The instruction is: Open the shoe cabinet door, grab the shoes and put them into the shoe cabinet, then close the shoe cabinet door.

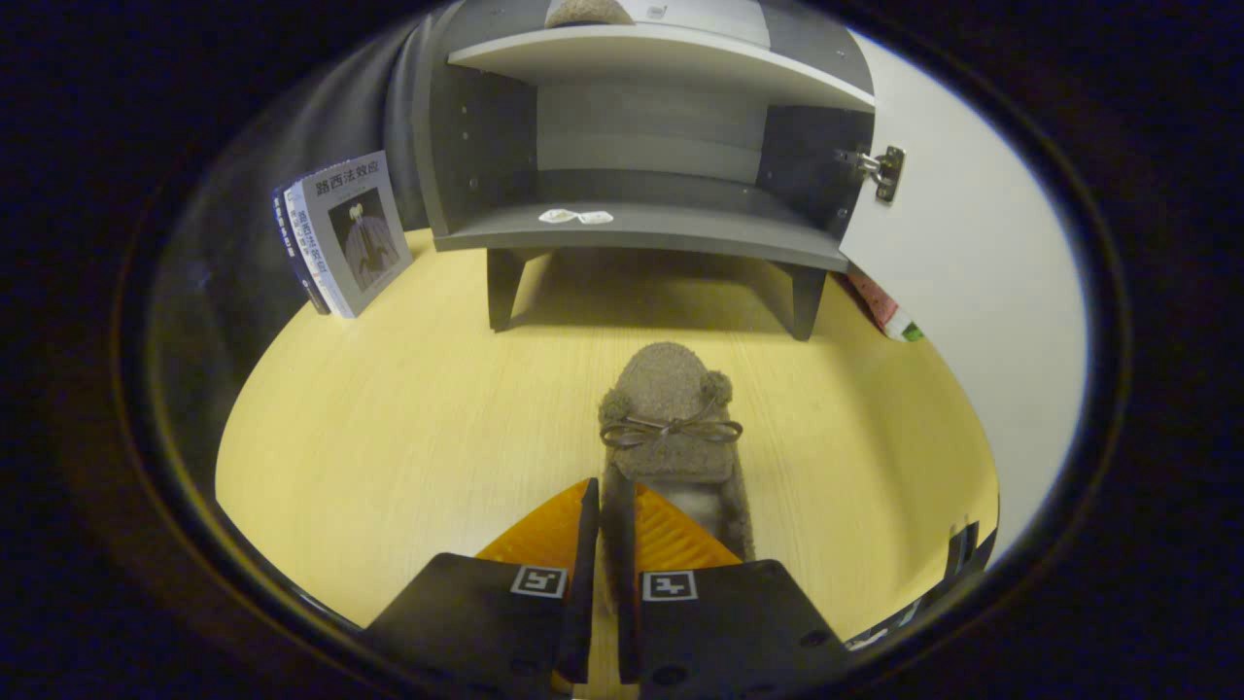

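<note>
A fuzzy brown slipper [671,418] with a small bow lies on the wooden table [389,428], toe pointing toward the shoe cabinet [641,228]. My gripper [610,506] is shut on the slipper, both fingers pinching the left side wall of its heel opening. The cabinet stands beyond the slipper on short legs, its white door [972,292] swung open to the right. Its lower shelf holds only a small white packet [575,217]. On the shelf above, part of another brown slipper [588,12] shows.
A few books [340,238] lean upright to the left of the cabinet. A small red and green item [886,311] lies by the cabinet's right leg under the open door. A dark object [962,549] sits at the table's near right corner.
</note>
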### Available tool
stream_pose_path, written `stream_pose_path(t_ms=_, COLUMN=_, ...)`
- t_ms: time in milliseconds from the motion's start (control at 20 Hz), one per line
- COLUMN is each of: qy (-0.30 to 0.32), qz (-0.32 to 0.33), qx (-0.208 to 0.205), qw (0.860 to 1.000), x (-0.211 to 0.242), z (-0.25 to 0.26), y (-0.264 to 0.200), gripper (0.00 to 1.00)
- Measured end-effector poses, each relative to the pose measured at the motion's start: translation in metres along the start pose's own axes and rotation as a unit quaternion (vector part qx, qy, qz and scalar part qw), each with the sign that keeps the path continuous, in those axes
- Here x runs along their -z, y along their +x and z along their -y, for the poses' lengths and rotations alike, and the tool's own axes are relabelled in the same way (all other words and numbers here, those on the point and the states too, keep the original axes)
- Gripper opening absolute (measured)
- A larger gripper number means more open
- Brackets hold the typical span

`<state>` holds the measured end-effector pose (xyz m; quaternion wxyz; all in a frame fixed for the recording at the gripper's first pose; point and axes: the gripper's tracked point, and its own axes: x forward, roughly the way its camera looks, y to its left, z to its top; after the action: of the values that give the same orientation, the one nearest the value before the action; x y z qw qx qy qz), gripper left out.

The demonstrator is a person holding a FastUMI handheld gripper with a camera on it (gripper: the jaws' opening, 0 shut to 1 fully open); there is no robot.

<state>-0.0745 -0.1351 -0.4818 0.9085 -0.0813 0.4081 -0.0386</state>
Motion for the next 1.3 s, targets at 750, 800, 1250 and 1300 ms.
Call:
stream_pose_path(t_ms=750, qy=0.014, qz=-0.019, qx=0.013, qw=1.000, x=-0.014, z=0.003, y=0.037, gripper=0.42)
stream_pose_path(t_ms=800, qy=0.009, qz=-0.025, qx=0.014, qw=1.000, x=-0.012, z=0.002, y=0.042, gripper=0.42)
stream_pose_path(t_ms=1250, qy=-0.002, qz=-0.011, qx=0.032, qw=0.999, x=-0.011, z=0.003, y=0.055, gripper=0.22)
stream_pose_path(t_ms=1300, qy=0.000, qz=-0.010, qx=0.032, qw=0.999, x=-0.010, z=0.005, y=0.057, gripper=0.12)
